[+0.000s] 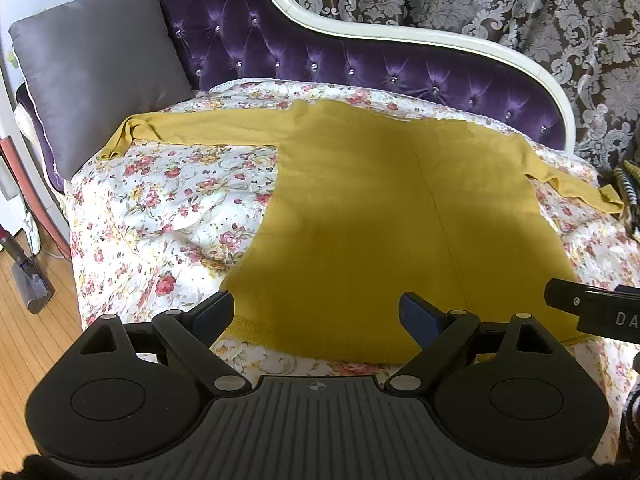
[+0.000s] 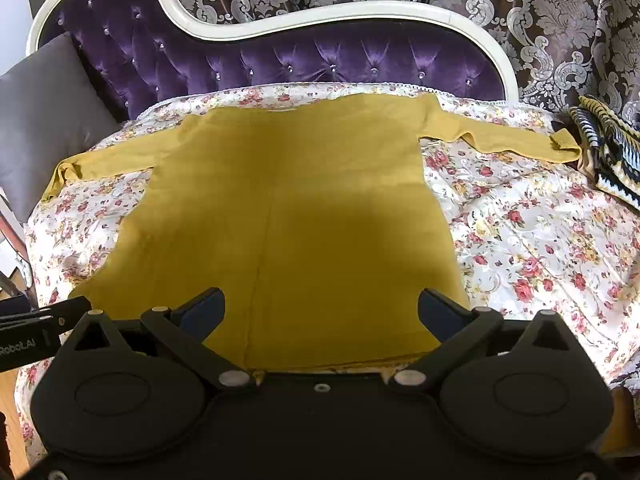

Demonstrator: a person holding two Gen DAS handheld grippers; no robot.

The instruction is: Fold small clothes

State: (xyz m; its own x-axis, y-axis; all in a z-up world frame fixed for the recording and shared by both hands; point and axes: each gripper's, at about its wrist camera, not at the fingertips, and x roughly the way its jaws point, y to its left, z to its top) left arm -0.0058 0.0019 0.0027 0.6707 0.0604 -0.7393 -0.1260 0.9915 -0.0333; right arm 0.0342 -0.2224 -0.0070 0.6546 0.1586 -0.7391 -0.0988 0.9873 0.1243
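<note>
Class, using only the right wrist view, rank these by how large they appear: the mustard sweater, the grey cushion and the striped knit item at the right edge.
1. mustard sweater, by far the largest.
2. grey cushion, cut off by the frame edge.
3. striped knit item, also cut off, so its place against the cushion is unsure.

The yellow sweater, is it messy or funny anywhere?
Mostly not. The yellow sweater lies flat on the flowery blanket, sleeves out. Only the left cuff is a bit scrunched near the grey pillow. Both claws hover open above the hem.
</note>
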